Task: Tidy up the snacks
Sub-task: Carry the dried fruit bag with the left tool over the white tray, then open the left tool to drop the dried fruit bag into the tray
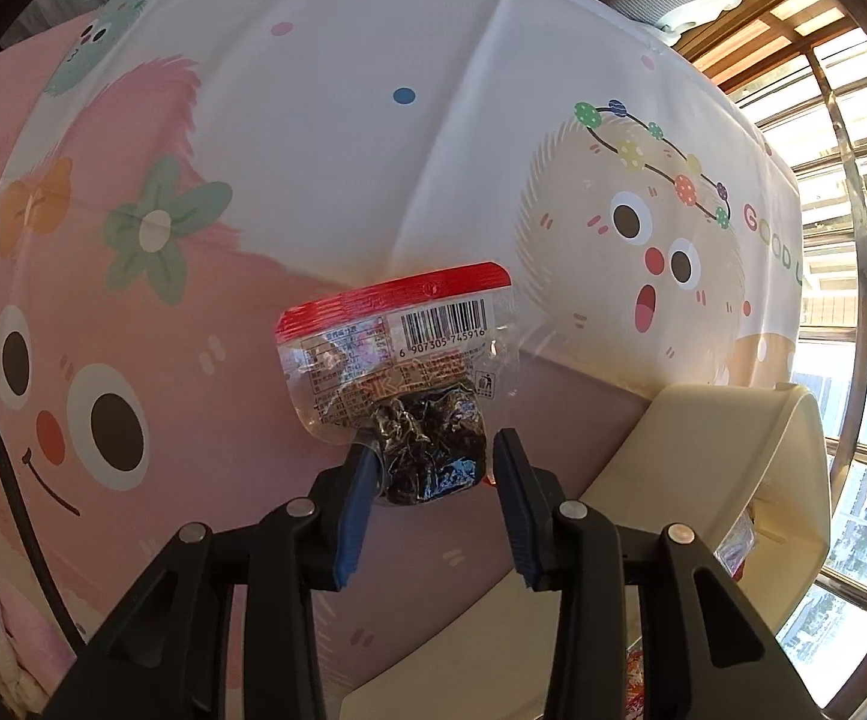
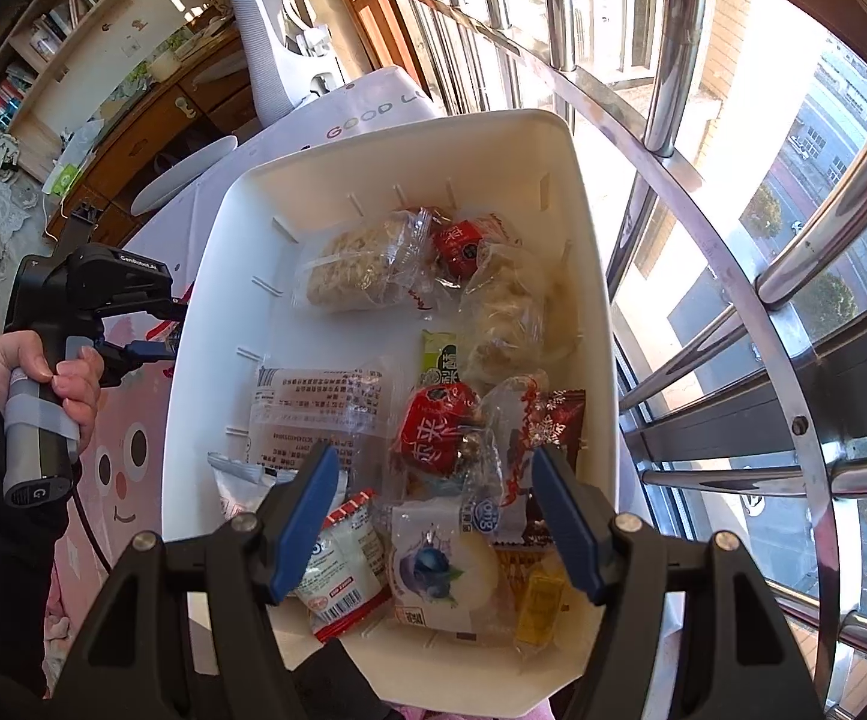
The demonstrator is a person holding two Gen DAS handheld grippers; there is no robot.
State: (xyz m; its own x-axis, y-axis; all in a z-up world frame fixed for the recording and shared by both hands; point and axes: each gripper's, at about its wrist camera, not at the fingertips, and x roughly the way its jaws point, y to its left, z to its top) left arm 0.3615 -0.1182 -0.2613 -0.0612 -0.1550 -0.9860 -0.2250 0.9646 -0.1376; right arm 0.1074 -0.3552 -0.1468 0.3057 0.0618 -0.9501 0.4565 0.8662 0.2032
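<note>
Snack packet (image 1: 394,360), clear with a red top seal and a barcode, was seen between the blue pads of the left gripper (image 1: 433,468); its dark bunched lower end touched the left pad, while a gap showed at the right pad, so a firm grip could not be confirmed. The jaws stood narrow. Below lay the cartoon-print tabletop (image 1: 325,138), bare around the packet, with open room to the left. A cream bin (image 1: 733,456) was cut by the right margin, its near wall just beside the gripper.

From the right wrist, the bin (image 2: 193,324) was seen from above, holding many wrapped snacks (image 2: 367,264), crowded toward the near end, with bare floor along its left wall. The right gripper (image 2: 436,516) hung above it, jaws half-wide, nothing between them. A hand (image 2: 43,372) on the left gripper's handle showed only here. Window bars (image 2: 703,180) ran close along the bin's right side.
</note>
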